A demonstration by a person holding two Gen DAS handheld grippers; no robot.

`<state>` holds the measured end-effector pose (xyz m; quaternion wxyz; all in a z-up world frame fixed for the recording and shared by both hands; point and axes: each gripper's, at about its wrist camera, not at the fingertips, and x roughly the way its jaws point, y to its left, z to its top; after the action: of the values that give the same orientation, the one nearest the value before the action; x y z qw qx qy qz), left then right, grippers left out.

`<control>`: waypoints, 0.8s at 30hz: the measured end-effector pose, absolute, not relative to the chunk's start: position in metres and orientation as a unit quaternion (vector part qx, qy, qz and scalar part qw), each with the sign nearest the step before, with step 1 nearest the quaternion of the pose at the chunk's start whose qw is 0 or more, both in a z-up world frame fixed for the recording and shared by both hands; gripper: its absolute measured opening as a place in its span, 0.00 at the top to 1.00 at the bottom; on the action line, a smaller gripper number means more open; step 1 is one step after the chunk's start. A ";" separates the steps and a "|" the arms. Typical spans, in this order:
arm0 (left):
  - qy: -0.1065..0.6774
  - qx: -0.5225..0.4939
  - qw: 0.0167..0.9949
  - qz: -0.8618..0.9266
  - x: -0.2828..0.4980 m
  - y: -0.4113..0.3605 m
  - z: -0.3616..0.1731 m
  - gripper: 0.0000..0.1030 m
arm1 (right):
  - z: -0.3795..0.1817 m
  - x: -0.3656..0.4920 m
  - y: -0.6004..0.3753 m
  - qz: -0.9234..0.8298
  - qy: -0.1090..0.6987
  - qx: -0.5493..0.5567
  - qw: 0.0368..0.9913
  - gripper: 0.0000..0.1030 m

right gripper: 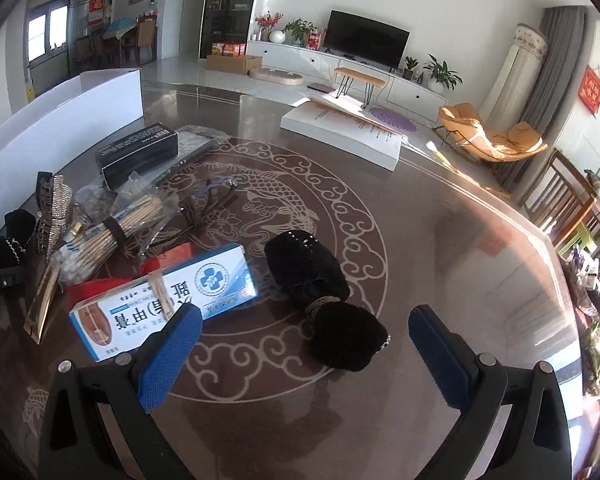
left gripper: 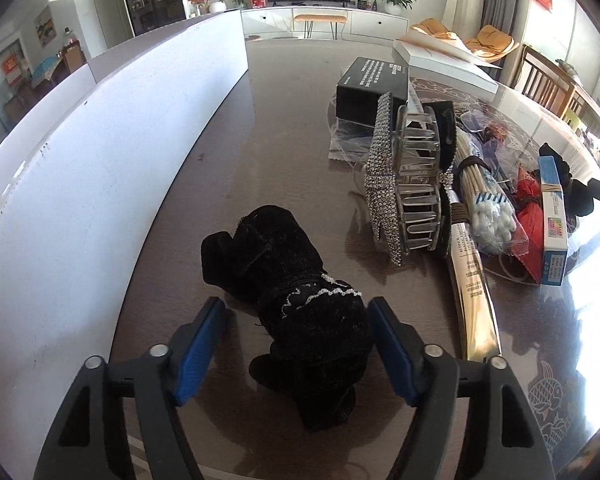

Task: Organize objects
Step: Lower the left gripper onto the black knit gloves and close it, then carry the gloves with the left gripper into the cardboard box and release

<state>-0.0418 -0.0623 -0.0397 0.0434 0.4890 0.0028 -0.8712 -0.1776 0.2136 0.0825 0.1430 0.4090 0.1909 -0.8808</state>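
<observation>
A black velvet bow with white lace trim (left gripper: 296, 308) lies on the brown table, its near end between the open blue fingers of my left gripper (left gripper: 296, 312); neither pad visibly presses it. It shows at the far left of the right wrist view (right gripper: 8, 248). My right gripper (right gripper: 304, 328) is open and empty, its fingers either side of a black fuzzy hair tie bundle (right gripper: 324, 300) that lies just ahead. A blue and white medicine box (right gripper: 160, 296) lies against the left finger (right gripper: 168, 360).
A rhinestone hair claw (left gripper: 400, 176), cotton swabs (left gripper: 488, 216), a gold tube (left gripper: 472, 300), a black box (left gripper: 372, 88) and a white box (right gripper: 340, 136) lie on the table. A white container wall (left gripper: 100, 160) runs along the left.
</observation>
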 end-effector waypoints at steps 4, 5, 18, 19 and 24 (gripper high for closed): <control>-0.013 0.476 0.030 -0.879 -0.040 -0.058 -0.039 0.63 | 0.053 -0.231 0.207 -0.793 0.245 0.508 0.230 0.25; -0.001 0.476 0.020 -0.879 -0.039 -0.061 -0.038 0.63 | 0.046 -0.235 0.203 -0.784 0.250 0.516 0.237 0.26; 0.147 0.394 -0.057 -0.906 0.026 -0.105 0.026 0.64 | 0.098 -0.161 0.228 -0.835 0.128 0.496 0.198 0.71; 0.153 0.385 -0.055 -0.909 0.035 -0.112 0.035 0.64 | 0.109 -0.153 0.222 -0.840 0.122 0.486 0.210 0.71; 0.146 0.344 -0.003 -0.927 0.045 -0.163 0.092 0.64 | 0.160 -0.127 0.133 -0.840 0.078 0.441 0.307 0.71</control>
<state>0.0450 -0.1628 0.0923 -0.0030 0.3442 0.1459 -0.9275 -0.1274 0.1334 0.1600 0.3072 0.4412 0.0785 -0.8395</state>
